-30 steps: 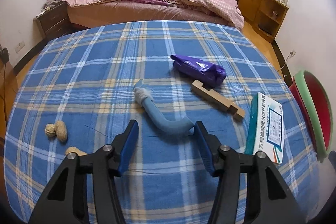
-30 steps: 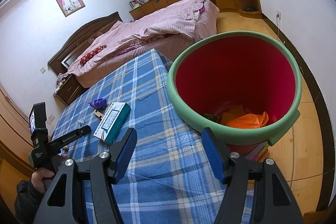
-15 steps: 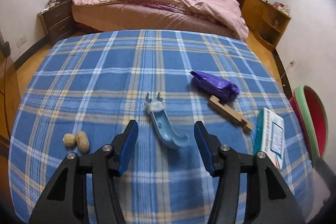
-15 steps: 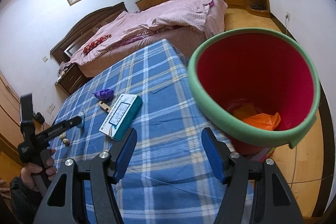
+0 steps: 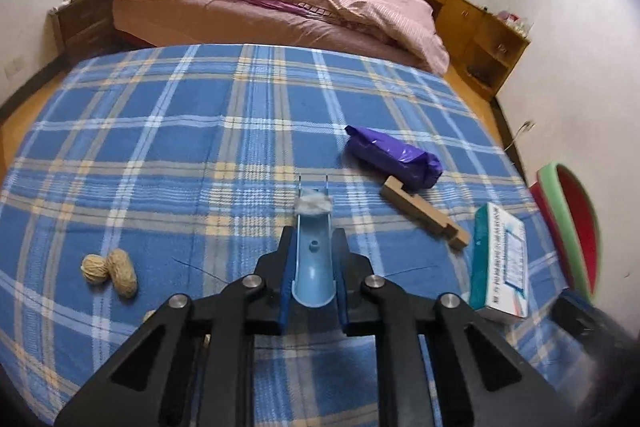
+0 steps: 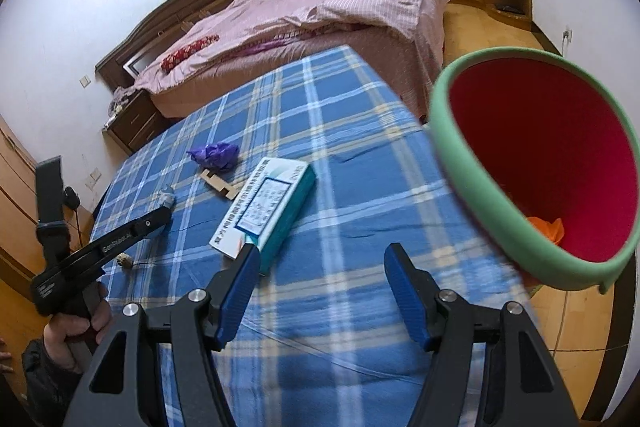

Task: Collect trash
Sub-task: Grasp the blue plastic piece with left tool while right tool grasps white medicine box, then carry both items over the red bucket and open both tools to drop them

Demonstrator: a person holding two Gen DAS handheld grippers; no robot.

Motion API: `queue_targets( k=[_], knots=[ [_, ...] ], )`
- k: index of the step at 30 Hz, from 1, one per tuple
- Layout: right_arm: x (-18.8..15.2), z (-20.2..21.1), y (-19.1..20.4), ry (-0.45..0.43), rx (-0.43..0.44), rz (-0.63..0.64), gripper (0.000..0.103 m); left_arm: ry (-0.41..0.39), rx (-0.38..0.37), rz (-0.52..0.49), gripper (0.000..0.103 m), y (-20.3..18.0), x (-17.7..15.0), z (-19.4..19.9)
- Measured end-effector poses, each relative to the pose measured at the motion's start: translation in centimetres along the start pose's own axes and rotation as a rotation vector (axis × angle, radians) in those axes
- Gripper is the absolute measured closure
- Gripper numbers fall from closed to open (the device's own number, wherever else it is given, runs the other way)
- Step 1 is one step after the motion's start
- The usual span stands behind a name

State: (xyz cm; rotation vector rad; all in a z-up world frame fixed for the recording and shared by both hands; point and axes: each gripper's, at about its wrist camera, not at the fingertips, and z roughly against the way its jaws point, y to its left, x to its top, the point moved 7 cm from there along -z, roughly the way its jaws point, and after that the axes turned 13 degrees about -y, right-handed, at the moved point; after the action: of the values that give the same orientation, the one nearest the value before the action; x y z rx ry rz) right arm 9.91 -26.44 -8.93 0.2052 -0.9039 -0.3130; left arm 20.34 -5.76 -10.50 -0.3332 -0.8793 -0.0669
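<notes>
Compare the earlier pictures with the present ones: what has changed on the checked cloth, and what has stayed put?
The left tool has just been closing and now grips the blue plastic piece, which earlier lay loose between its open jaws. The right tool, open and empty, has swung from the bin towards the box. The purple wrapper, wooden piece and peanuts stayed put.

Cloth (image 5: 168, 155): blue plaid, white and tan lines. Wrapper (image 5: 394, 157): purple. Box (image 5: 500, 259): teal and white. Bin (image 6: 532, 163): green rim, red inside. Trough (image 5: 314, 267): pale blue. Pads (image 6: 236, 291): blue.
</notes>
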Motion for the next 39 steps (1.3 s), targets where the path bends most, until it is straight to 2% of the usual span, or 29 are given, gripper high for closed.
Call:
queue_targets(
  k=[2, 7, 11, 20, 22, 24, 26, 32, 39],
  knots=[
    [0.1, -0.6, 0.7, 0.002, -0.012, 0.001, 0.027, -0.018, -0.019, 0.016, 0.086, 0.1, 0.2, 0.5],
    [0.3, -1.7, 2.6, -0.001, -0.034, 0.020, 0.021, -0.052, -0.046, 0.050, 0.086, 0.7, 0.5, 1.2],
    [0.2, -3.1, 3.9, 0.002, -0.067, 0.037, 0.009, -0.055, -0.064, 0.076, 0.086, 1.0, 0.6, 1.4],
    [-0.4, -5.8, 5.3, 0.017, -0.165, 0.125, 0.009, -0.070, -0.057, 0.083, 0.086, 1.4, 0.7, 1.8],
    [-0.5, -5.8, 5.1, 0.005, -0.183, 0.135, 0.014, -0.072, -0.062, 0.084, 0.086, 1.4, 0.7, 1.8],
    [-0.4, -5.5, 4.8, -0.007, -0.211, 0.151, 0.035, -0.075, -0.064, 0.084, 0.086, 1.3, 0.8, 1.8],
    [-0.3, -5.2, 4.4, -0.016, -0.219, 0.156, 0.046, -0.081, -0.068, 0.082, 0.086, 1.2, 0.8, 1.9],
    [-0.5, -4.3, 3.6, -0.012, -0.128, 0.144, 0.047, -0.086, -0.072, 0.062, 0.086, 0.6, 0.8, 2.1],
    [-0.8, -1.4, 1.7, -0.028, -0.117, 0.110, 0.047, -0.100, -0.092, 0.026, 0.086, -1.0, 1.3, 3.3]
  ],
)
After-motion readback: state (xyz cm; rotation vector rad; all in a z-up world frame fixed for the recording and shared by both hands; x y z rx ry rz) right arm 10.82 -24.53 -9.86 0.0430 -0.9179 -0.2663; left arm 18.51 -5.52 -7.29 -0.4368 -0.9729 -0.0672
